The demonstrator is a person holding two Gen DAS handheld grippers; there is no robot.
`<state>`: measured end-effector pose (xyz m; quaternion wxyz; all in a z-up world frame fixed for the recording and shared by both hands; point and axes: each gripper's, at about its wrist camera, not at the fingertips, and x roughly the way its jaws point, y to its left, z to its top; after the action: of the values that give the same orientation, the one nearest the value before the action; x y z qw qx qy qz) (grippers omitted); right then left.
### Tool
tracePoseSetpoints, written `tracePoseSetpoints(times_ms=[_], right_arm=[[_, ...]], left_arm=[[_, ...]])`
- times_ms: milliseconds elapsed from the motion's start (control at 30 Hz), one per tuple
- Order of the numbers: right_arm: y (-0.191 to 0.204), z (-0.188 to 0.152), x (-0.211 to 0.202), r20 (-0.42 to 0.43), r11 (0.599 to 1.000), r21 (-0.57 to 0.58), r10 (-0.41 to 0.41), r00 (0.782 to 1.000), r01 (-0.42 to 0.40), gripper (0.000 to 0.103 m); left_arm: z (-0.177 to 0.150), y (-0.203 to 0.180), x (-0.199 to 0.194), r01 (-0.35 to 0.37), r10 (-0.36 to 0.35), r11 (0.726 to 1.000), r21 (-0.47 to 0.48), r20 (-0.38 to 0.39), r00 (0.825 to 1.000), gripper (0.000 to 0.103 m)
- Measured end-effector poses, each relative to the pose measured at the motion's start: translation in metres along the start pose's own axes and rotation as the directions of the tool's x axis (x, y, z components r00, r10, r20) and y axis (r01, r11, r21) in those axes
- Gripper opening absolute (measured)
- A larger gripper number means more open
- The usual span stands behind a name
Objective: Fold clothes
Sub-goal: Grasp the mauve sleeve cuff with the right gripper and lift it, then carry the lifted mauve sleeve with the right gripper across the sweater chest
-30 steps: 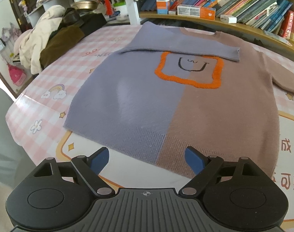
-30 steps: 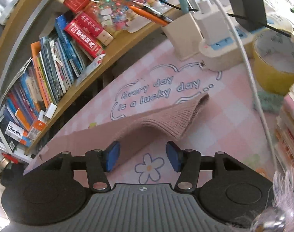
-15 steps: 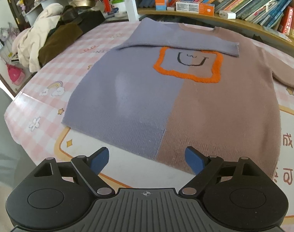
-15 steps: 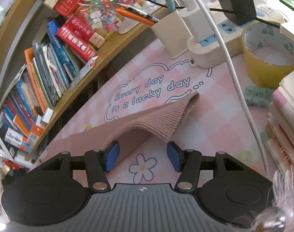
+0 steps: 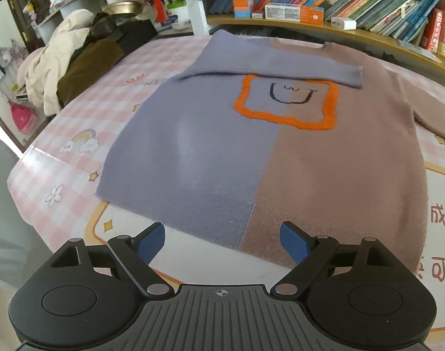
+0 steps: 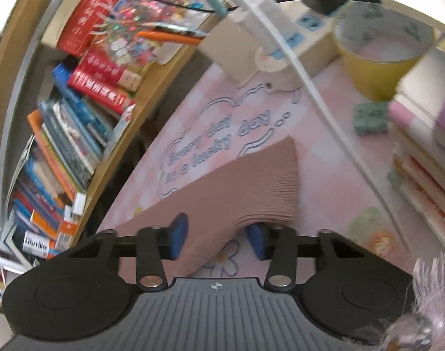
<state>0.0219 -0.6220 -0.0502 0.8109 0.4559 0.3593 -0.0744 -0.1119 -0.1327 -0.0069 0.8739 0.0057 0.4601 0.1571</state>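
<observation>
The right gripper [image 6: 216, 238] has drawn in on the brown sleeve cuff [image 6: 269, 193] — half a second ago its jaws stood wider and short of the knit; now they are closing with the cuff between them, so the second sleeve fold can start. The sweater [image 5: 251, 152] lies flat on the pink tablecloth [image 5: 76, 158], its lilac sleeve [image 5: 269, 64] already folded across the chest. The left gripper [image 5: 222, 244] hovers off the hem, jaws wide apart, empty. Beyond the cuff the cloth reads "Every day is a lucky day" [image 6: 222, 143].

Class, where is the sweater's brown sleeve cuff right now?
In the right wrist view, the brown sleeve cuff lies between the closing right tongs, on the pink tablecloth near the printed slogan.
</observation>
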Motion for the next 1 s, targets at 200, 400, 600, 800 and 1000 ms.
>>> tracePoseSetpoints(times_ms=[200,400,600,800,1000], right_arm=[[0.004,-0.001,0.000,0.006,0.996,-0.044,-0.083,0.997,0.083,0.006],[0.030,-0.003,-0.011,0.061,0.989,-0.129,-0.066,0.996,0.073,0.005],[0.082,-0.012,-0.034,0.110,0.956,-0.292,0.017,0.994,0.016,0.005],[0.141,-0.043,-0.046,0.130,0.907,-0.421,0.068,0.989,-0.007,0.005],[0.211,-0.080,-0.037,0.133,0.879,-0.475,0.109,0.985,-0.033,0.005]], left_arm=[[0.000,0.004,0.000,0.005,-0.005,1.000,-0.011,0.009,1.000,0.088],[0.001,0.016,0.003,0.018,-0.017,0.999,-0.037,0.023,1.000,0.088],[0.008,0.024,0.014,0.072,-0.071,0.997,-0.021,0.042,0.997,0.088],[0.020,0.045,0.024,0.141,-0.144,0.989,0.046,0.078,0.987,0.088],[0.039,0.085,0.027,0.205,-0.221,0.972,0.114,0.156,0.963,0.088]])
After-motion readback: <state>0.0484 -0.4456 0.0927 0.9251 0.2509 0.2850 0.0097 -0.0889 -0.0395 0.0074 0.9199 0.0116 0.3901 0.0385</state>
